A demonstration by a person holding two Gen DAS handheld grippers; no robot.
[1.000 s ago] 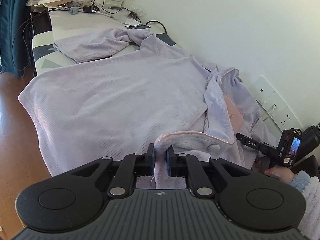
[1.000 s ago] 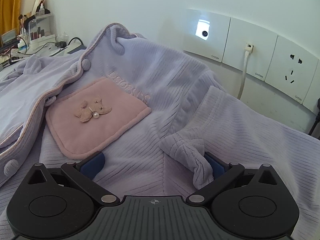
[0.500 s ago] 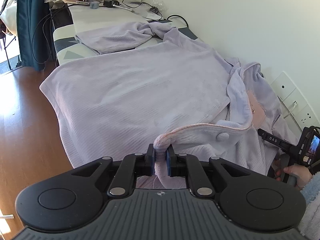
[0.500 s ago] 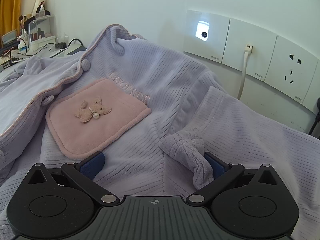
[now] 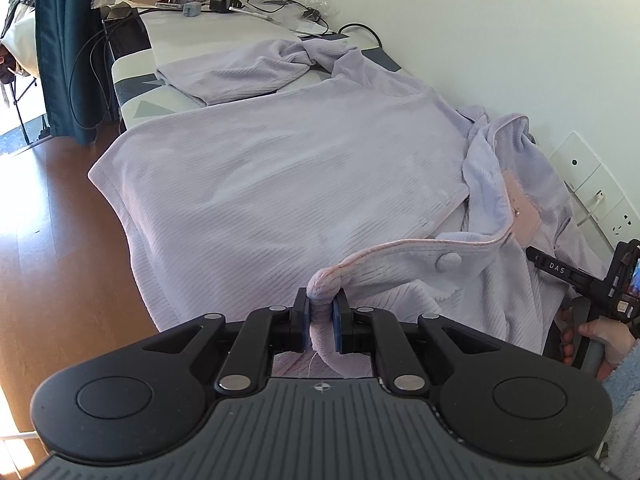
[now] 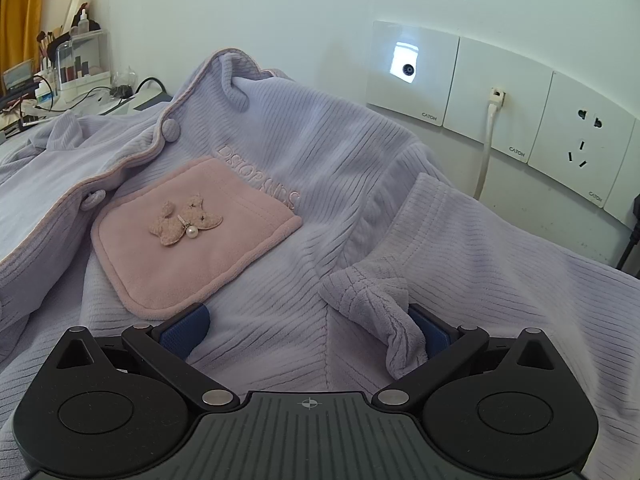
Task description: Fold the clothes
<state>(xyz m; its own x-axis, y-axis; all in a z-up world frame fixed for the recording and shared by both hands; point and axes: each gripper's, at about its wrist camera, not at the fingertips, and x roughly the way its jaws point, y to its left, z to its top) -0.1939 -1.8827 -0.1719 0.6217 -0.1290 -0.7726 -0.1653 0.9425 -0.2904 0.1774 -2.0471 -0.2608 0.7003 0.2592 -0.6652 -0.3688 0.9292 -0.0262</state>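
In the left wrist view your left tongs (image 5: 321,315) pinched the pink-piped edge of the lilac pajama top (image 5: 288,184) spread over the bench (image 5: 132,96), while in the right wrist view your right tongs (image 6: 308,330) stood wide, straddling fabric beside its pink pocket (image 6: 192,240).

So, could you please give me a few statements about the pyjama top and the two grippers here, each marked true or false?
1. The left gripper is shut on the lilac pyjama top's pink-piped edge. True.
2. The right gripper's fingers are closed tight. False: they stand wide open, fabric bunched by the right one.
3. The pink pocket carries a bow with a pearl. True.
4. The top hangs on a hanger. False: it lies spread on a surface by the wall.
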